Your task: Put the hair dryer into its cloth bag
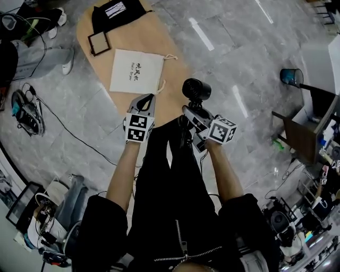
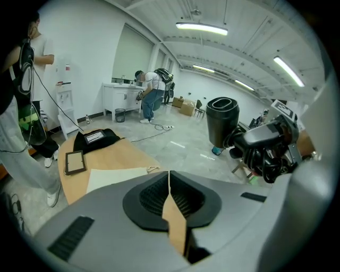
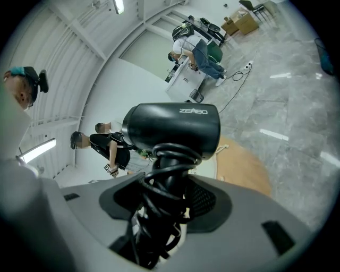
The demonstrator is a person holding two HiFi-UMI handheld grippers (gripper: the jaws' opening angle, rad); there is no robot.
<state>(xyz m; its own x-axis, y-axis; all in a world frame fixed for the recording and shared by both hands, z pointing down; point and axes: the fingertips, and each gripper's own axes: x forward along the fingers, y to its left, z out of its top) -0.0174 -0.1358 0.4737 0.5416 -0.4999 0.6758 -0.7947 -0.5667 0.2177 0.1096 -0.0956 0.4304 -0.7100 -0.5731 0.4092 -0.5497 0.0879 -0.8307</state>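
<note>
Currently grips the black hair dryer (image 1: 196, 89) in the right tongs (image 1: 191, 113), pads clamped on the handle with the dark cord (image 3: 162, 199) coiled round it, barrel on top. Holds it in the air off the near right corner of the wooden tabletop (image 1: 143, 32), apart from the cloth bag (image 1: 136, 70). Carries nothing in the left tongs (image 1: 147, 100), clenched tight, tips pointing down toward the bag's near edge. Finds the bag flat and white on the tabletop, printed side up, drawstring (image 1: 169, 57) trailing off its right side, toward the dryer.

Beyond the bag, at the far end of the tabletop: a small dark-framed panel (image 1: 99, 42), close to the bag's far left corner but not touching, and a black pouch (image 1: 117, 13) with a white label further back.

Around the tabletop, on the grey stone floor (image 1: 223, 48): a black cable (image 1: 69, 127) snaking at the left, a person's legs and shoes (image 1: 42, 58) by the far left edge, a blue bin (image 1: 291, 77) off to the right, cluttered gear along the lower corners. In the left gripper view, further back in the room, another person (image 2: 151, 95) bending at a white counter.
</note>
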